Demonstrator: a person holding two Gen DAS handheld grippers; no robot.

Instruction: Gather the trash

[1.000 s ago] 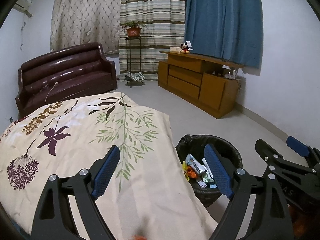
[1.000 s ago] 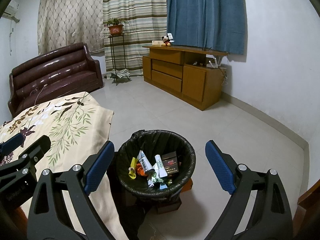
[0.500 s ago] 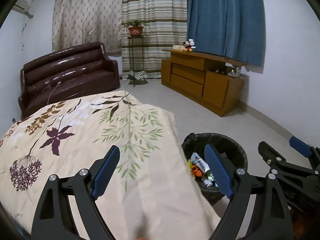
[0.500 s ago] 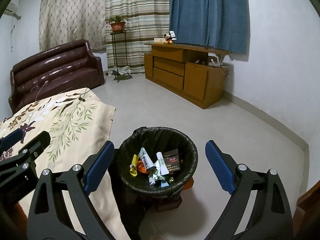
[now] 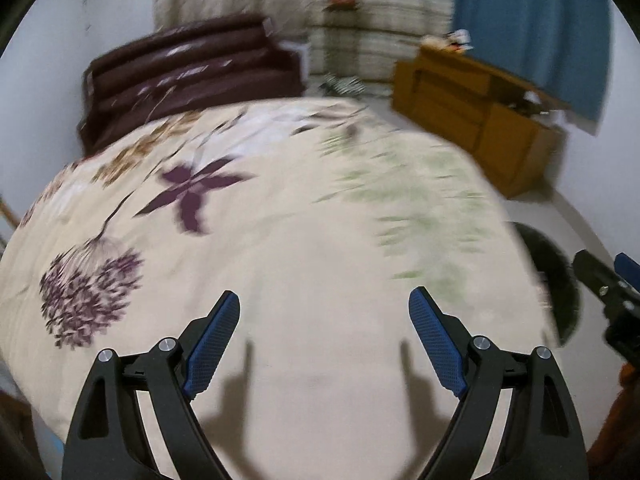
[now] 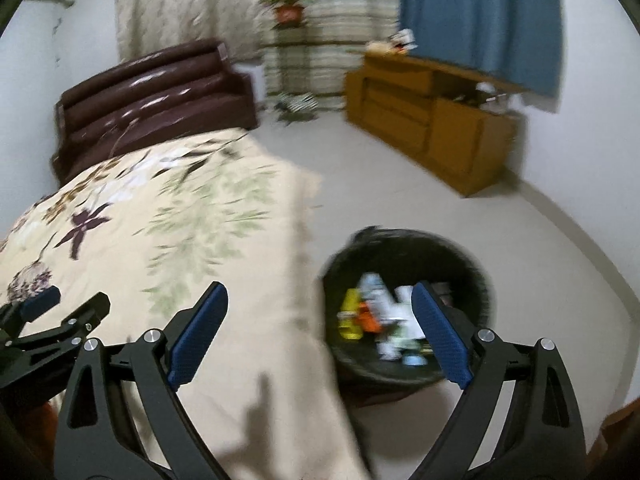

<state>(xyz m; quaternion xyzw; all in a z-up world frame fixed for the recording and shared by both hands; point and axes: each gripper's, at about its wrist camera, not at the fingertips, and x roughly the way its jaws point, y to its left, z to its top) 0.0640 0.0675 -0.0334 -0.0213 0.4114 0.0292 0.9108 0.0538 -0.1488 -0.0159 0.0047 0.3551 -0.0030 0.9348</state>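
A black-lined trash bin (image 6: 472, 256) stands on the floor beside the cloth-covered table and holds several pieces of trash (image 6: 380, 316). In the left wrist view only its dark rim (image 5: 556, 276) shows past the table edge. My left gripper (image 5: 324, 336) is open and empty above the floral cloth (image 5: 280, 240). My right gripper (image 6: 320, 328) is open and empty, over the table edge and the bin's left side. Both views are blurred by motion. I see no loose trash on the cloth.
A brown leather sofa (image 6: 152, 96) stands behind the table. A wooden cabinet (image 6: 432, 120) lines the right wall under a blue curtain (image 6: 480, 16). A plant stand (image 6: 288, 40) is by the striped curtains. Grey floor (image 6: 400, 200) lies between the table and the cabinet.
Both grippers have swung left and over the table. The bin has slid to the right in both views. Both stay open and empty.
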